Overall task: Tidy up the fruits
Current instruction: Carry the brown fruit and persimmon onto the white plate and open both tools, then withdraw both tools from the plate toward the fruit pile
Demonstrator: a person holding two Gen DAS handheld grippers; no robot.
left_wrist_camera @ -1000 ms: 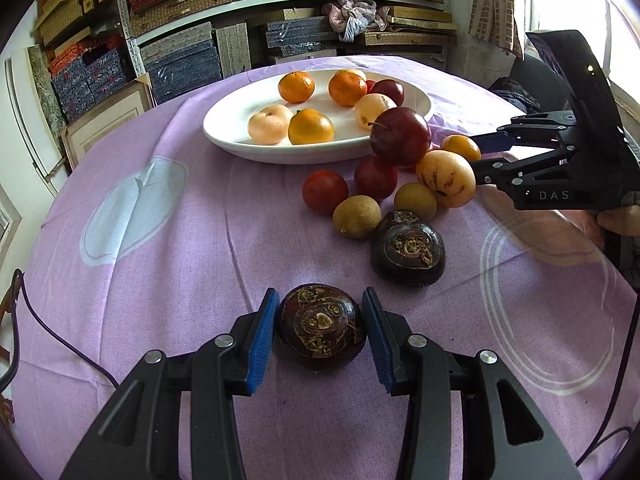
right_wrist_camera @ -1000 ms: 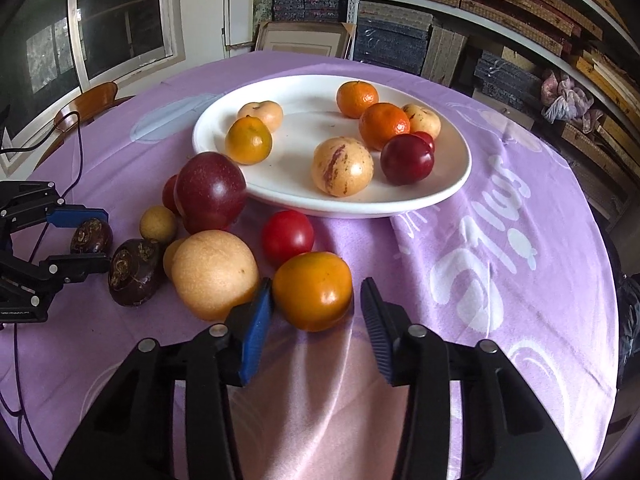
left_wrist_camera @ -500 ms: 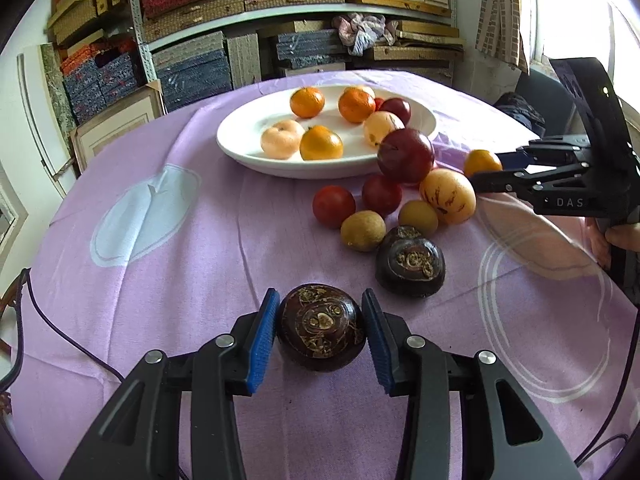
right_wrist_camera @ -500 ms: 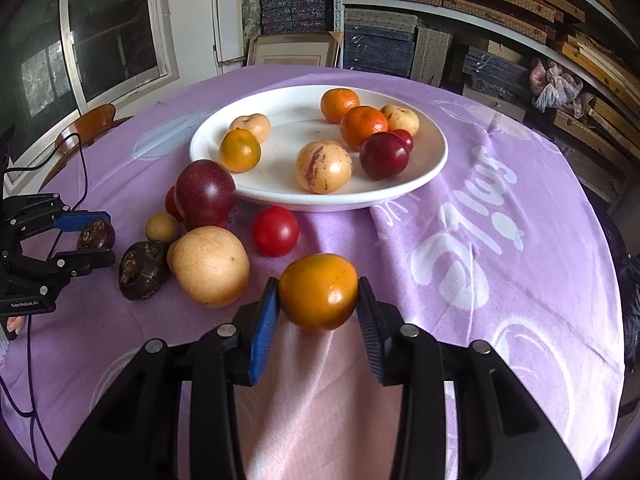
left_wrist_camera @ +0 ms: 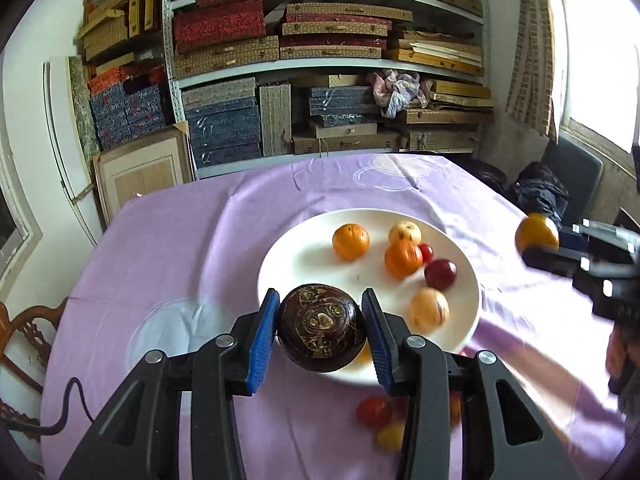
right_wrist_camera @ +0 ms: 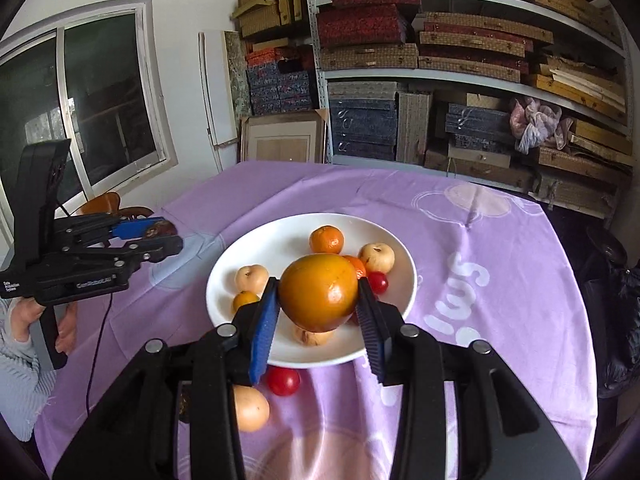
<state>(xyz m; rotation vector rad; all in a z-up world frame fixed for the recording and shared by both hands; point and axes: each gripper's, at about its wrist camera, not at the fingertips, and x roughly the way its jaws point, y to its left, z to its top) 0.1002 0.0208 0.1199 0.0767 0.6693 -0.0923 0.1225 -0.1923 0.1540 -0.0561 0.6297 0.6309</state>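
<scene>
A dark brown, round, pattern-skinned fruit (left_wrist_camera: 321,328) is clamped by the left gripper (left_wrist_camera: 322,334) above the white oval plate (left_wrist_camera: 280,276). A glossy orange fruit (right_wrist_camera: 319,297) is pinched in the right gripper (right_wrist_camera: 318,320). A grey-sleeved hand (right_wrist_camera: 24,320) is shown only by the right view, blurred loose fruits (left_wrist_camera: 374,412) only by the left.

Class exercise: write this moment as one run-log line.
left gripper: shut on dark brown fruit | right gripper: shut on orange fruit | both above white plate
</scene>
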